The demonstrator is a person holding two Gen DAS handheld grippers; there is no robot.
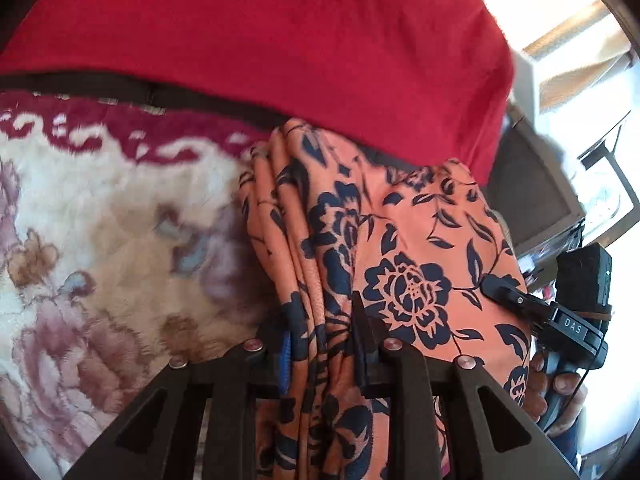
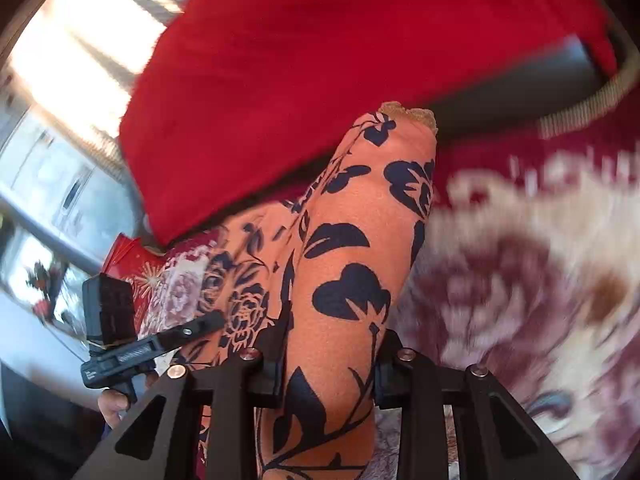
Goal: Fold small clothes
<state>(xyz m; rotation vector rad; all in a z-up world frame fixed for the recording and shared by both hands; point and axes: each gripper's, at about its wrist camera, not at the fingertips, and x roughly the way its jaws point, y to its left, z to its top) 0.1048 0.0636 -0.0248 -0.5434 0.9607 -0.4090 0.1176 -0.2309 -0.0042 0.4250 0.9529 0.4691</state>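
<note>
So everything sits on a plush floral blanket (image 1: 100, 216), cream with mauve and brown flowers and a dark red border along its far edge. A bright red cloth (image 1: 280, 40) lies across that far edge, over a dark band underneath. Behind it the room is mostly blown-out window glare; on one side I can make out what looks like a window frame and some boxy furniture, nothing sharper than that.

The orange garment with navy flowers (image 1: 400, 248) is bunched up and lifted off the blanket, near the far edge, its top end tucked against the red cloth. The left gripper (image 1: 320, 332) is pinched on a wad of its folds, and the right gripper (image 2: 326, 356) is clamped around a thick roll of it.

The right-wrist view is badly smeared on the blanket side, so the pattern there is mush. A red printed box (image 2: 132, 264) pokes out past the cloth, mostly hidden. A few fingers of the person's right hand (image 1: 560, 384) show on the handle.

Only readable text: "DAS" on the right gripper's body.
</note>
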